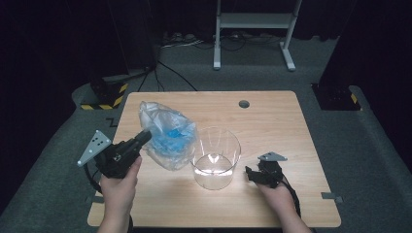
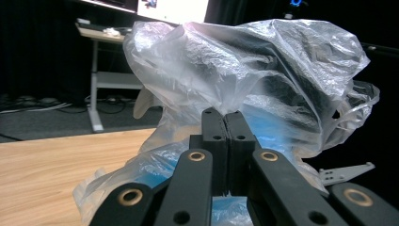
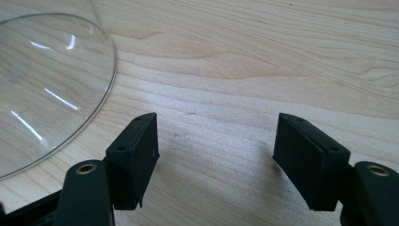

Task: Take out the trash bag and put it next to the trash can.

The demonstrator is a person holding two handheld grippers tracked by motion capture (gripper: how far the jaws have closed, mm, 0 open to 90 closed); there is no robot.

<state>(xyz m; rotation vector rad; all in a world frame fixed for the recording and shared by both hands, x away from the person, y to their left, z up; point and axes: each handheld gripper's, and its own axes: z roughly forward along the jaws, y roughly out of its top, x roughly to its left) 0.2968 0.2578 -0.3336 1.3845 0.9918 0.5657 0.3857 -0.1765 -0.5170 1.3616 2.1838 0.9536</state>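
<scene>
The left gripper (image 1: pixel 144 136) is clenched on the clear plastic bag (image 1: pixel 165 131), which bulges just ahead of its jaws beside the glass bowl (image 1: pixel 215 158). The right gripper (image 3: pixel 214 155) stands released with nothing between its jaws, the bowl just to its left on the table (image 1: pixel 272 121).

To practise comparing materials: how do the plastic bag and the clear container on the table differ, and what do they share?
The plastic bag is soft and crumpled; the clear container is rigid, round and upright. The bag holds something blue; the container looks empty. The left gripper is shut on the bag; the right gripper sits open beside the container, not touching it. Both are see-through and on the wooden table.
</scene>
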